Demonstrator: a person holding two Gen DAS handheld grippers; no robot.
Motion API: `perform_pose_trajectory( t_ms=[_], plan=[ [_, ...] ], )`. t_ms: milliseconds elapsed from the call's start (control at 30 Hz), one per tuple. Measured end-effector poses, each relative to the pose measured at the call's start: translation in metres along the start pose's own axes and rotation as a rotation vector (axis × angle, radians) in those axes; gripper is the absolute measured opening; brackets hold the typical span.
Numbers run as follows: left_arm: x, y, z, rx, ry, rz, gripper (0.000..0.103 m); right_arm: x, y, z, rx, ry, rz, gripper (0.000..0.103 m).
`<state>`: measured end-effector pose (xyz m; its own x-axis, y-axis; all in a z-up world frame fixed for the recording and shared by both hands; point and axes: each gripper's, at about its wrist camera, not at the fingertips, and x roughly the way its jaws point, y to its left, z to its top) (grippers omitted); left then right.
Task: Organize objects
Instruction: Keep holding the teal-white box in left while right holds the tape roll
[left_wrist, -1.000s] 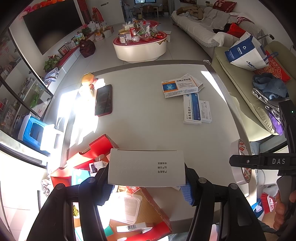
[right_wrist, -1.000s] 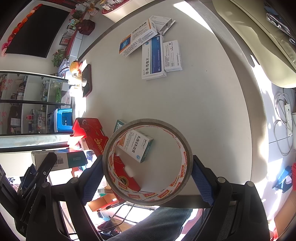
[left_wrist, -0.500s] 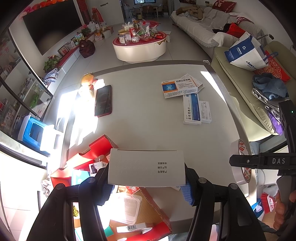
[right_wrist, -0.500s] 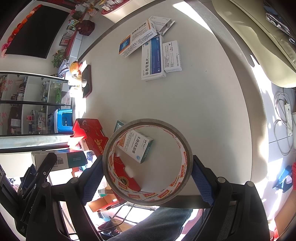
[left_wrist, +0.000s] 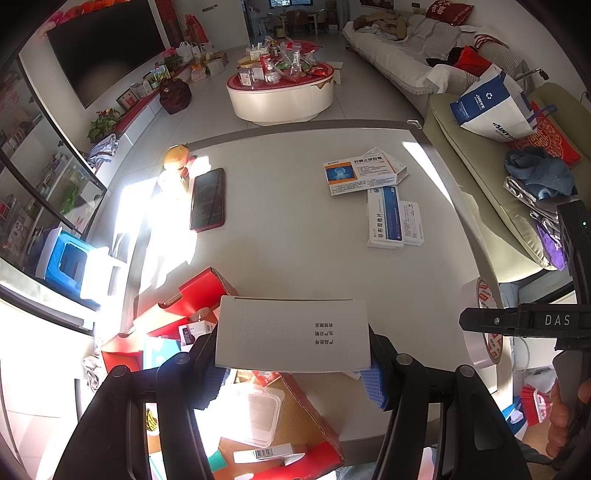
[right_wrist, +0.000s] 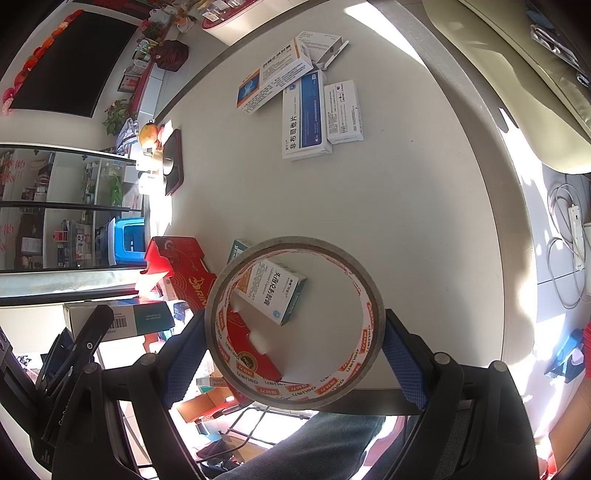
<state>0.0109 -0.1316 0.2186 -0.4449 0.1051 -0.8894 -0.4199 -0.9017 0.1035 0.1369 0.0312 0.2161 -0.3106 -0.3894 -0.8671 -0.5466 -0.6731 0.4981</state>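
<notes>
My left gripper is shut on a flat white medicine box, held level above the near edge of the white table. My right gripper is shut on a roll of clear tape with a red-printed core, held over the table's near edge; the roll also shows in the left wrist view. A teal and white medicine box lies on the table, seen through the roll. A red open box sits at the near left corner. Several medicine boxes lie at the far right.
A red phone and a fruit lie at the table's far left. A cardboard box with a clear lidded tub is below the near edge. A sofa flanks the right side.
</notes>
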Motion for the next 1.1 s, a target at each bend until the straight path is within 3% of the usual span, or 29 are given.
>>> perform_pose_trajectory(
  t_ms=[1100],
  plan=[
    [-0.0004, -0.0004, -0.0004, -0.005, 0.001, 0.001, 0.065, 0.0008, -0.0022, 0.0, 0.009, 0.002, 0.006, 0.089]
  ],
)
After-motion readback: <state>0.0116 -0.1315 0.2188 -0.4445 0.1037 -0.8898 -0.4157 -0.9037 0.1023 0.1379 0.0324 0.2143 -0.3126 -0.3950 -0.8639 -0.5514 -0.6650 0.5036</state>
